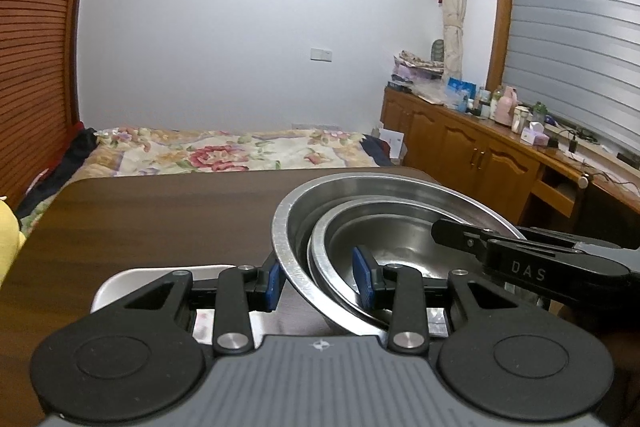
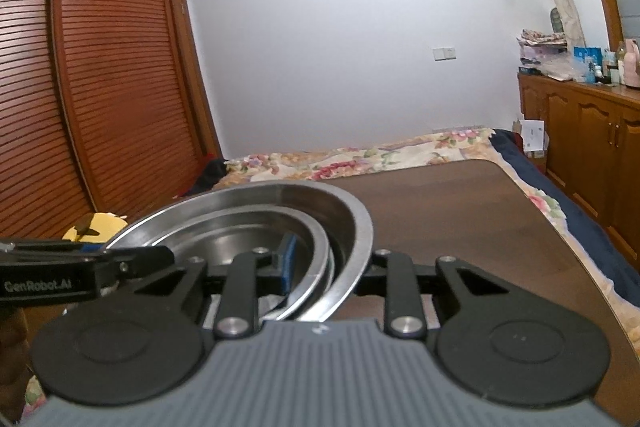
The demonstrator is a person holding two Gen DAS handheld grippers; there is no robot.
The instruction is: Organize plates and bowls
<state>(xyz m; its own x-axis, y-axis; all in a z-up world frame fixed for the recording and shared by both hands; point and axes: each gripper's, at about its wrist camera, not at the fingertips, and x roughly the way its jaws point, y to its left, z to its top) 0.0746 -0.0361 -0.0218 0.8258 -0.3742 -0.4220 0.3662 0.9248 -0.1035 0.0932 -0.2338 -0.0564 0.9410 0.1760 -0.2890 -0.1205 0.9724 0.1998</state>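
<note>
Two steel bowls are nested: a small bowl (image 1: 400, 239) (image 2: 240, 227) sits inside a large bowl (image 1: 360, 187) (image 2: 320, 203), over the dark wooden table (image 1: 160, 219). My left gripper (image 1: 318, 281) is shut on the near rims of both bowls, one blue pad outside the large bowl and one inside the small one. My right gripper (image 2: 330, 267) clamps the opposite side of the same two rims; its inner blue pad (image 2: 288, 263) shows, and the bowl wall hides the outer finger. Each gripper also shows in the other's view: the right gripper (image 1: 500, 251) and the left gripper (image 2: 80, 267).
A white rectangular tray (image 1: 116, 287) lies on the table under my left gripper. A bed (image 1: 224, 151) with a floral cover stands past the table's far edge. Wooden cabinets (image 1: 480, 147) with clutter on top run along the right wall; a slatted wardrobe (image 2: 100, 87) is on the left.
</note>
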